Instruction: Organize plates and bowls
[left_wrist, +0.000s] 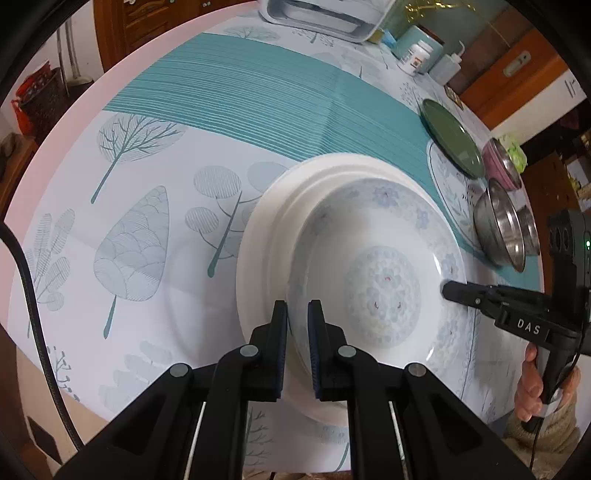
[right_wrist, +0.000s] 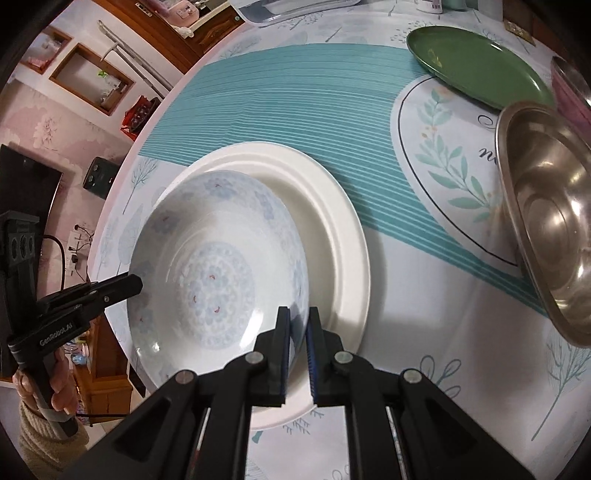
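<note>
One blue-flowered bowl (left_wrist: 373, 273) sits on top of one big white plate (left_wrist: 258, 243), a bit off to one side of it. The plate lies flat on the table (left_wrist: 140, 229) with the tree-pattern cloth.

Two grippers hold the bowl, one on each side. The left gripper (left_wrist: 297, 310) pinches the bowl's rim at 6 o'clock in its own view, with one finger inside the rim and one outside. The right gripper (right_wrist: 298, 315) does the same in its own view, at the bowl's 5 o'clock. In the left view, the right gripper's tip meets the rim at the bowl's 3 o'clock. In the right view, the left gripper's tip meets it at 9 o'clock. Both are clamped tight on the rim. A hand (left_wrist: 535, 391) holds each handle.

From the right view, one green plate (right_wrist: 476, 66) lies at 1 o'clock from the bowl, well apart. It rests partly on one round leaf-pattern mat (right_wrist: 443, 155). At 3 o'clock is one shiny metal bowl (right_wrist: 546, 206). In the left view there seem to be two metal bowls close together, plus one pink bowl (left_wrist: 502, 162) behind them.
</note>
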